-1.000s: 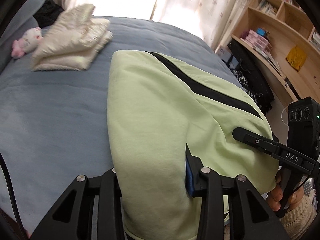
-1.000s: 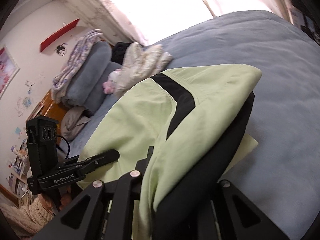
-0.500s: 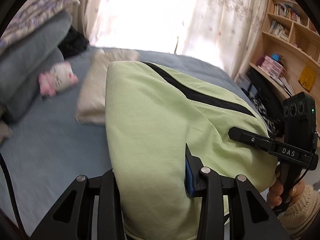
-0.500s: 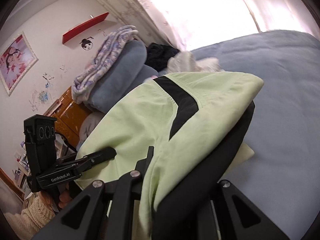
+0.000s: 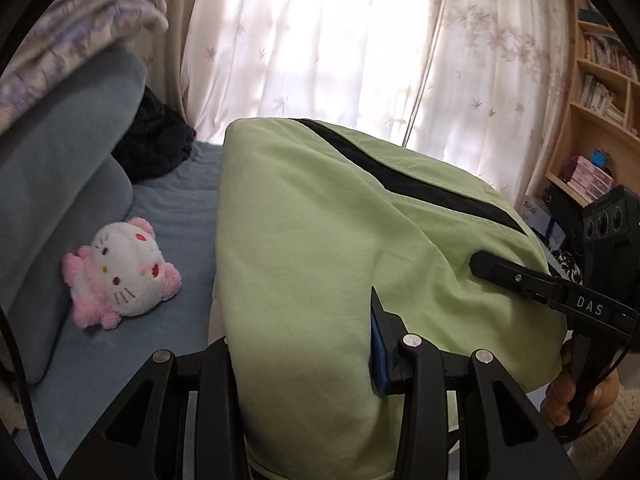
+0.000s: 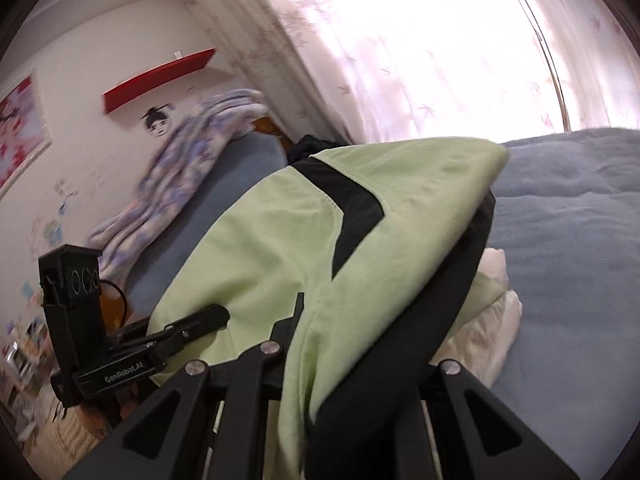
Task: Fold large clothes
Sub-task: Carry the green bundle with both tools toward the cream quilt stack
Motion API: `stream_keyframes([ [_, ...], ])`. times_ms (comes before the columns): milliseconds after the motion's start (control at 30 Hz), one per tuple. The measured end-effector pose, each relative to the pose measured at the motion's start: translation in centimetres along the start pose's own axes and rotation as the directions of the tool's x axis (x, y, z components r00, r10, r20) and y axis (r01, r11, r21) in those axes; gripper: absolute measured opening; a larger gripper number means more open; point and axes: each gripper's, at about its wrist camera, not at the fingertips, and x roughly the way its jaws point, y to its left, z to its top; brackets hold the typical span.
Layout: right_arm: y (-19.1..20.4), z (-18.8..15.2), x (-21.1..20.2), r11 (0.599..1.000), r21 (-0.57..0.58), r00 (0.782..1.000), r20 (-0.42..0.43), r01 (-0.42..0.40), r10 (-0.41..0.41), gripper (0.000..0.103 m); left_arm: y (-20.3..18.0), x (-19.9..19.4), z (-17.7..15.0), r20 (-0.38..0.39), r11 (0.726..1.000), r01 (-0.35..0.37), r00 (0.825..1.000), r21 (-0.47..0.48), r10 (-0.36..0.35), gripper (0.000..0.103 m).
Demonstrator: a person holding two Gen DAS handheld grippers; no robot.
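Fabric of a folded light-green garment (image 5: 320, 248) with black stripes is seen clamped in both grippers and held up above a blue-covered bed (image 6: 568, 240). The left gripper (image 5: 308, 344) is closed on a thick bundle of it; the right gripper (image 6: 352, 368) is pinched nearly shut on an edge. Beyond, a pink-and-white plush cat (image 5: 120, 272) is propped against grey-blue pillows (image 5: 60, 168), backed by sunlit floral curtains (image 5: 320, 40).

Daylight through curtain (image 5: 320, 40) blown out; right view motion-blurred at left; fisheye bending, dark corners.
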Motion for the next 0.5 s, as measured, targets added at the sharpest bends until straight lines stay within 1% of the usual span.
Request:
stream_keyframes([
  [67,-2.9,-0.3,3.5,0.998,0.063,1.000,-0.021,0.009,-0.007,0.012,1.5,3.7,-0.1,-0.049,1.000,0.004,0.999,-0.016,-0.005,0.037],
  [100,-4.2,-0.7,4.8,0.996,0.090,0.999,-0.033,0.019,-0.016,0.012,2.4,6.1,-0.4,-0.088,1.000,-0.009,0.996,-0.028,0.006,0.037],
  [133,-5.2,-1.1,5.9,0.994,0.109,0.999,-0.049,0.028,-0.023,0.012,3.0,7.8,-0.9,-0.112,0.999,-0.026,0.993,-0.035,0.022,0.039],
  [167,-6.9,-2.1,7.5,0.988,0.143,0.996,-0.079,0.055,-0.044,0.012,3.5,9.2,-1.4,-0.122,0.998,-0.039,0.992,-0.042,0.034,0.043],
  [200,-8.2,-2.8,8.3,0.982,0.176,0.994,-0.096,0.068,-0.052,0.016,3.9,9.8,-1.9,-0.120,0.998,-0.044,0.992,-0.053,0.037,0.045],
  [233,-9.5,-3.5,8.9,0.974,0.216,0.993,-0.108,0.070,-0.047,0.024,4.4,10.4,-2.3,-0.111,0.997,-0.042,0.993,-0.071,0.034,0.049],
  [267,-10.4,-4.0,9.3,0.967,0.247,0.993,-0.110,0.069,-0.042,0.028,4.8,10.5,-2.9,-0.099,0.995,-0.038,0.995,-0.088,0.029,0.053],
  [333,-11.2,-4.4,9.5,0.959,0.272,0.993,-0.114,0.073,-0.043,0.043,5.3,10.6,-3.0,-0.089,0.994,-0.043,0.995,-0.098,0.035,0.056],
  [367,-11.4,-4.5,9.4,0.959,0.271,0.991,-0.123,0.085,-0.053,0.044,5.5,10.5,-3.1,-0.087,0.994,-0.056,0.995,-0.094,0.048,0.059],
  [433,-11.2,-4.5,9.1,0.961,0.258,0.989,-0.135,0.097,-0.063,0.046,5.4,9.7,-3.3,-0.093,0.993,-0.085,0.993,-0.083,0.077,0.062],
  [500,-11.0,-4.2,8.2,0.961,0.251,0.982,-0.172,0.118,-0.076,0.046,5.6,8.9,-3.1,-0.108,0.991,-0.112,0.989,-0.070,0.104,0.063],
])
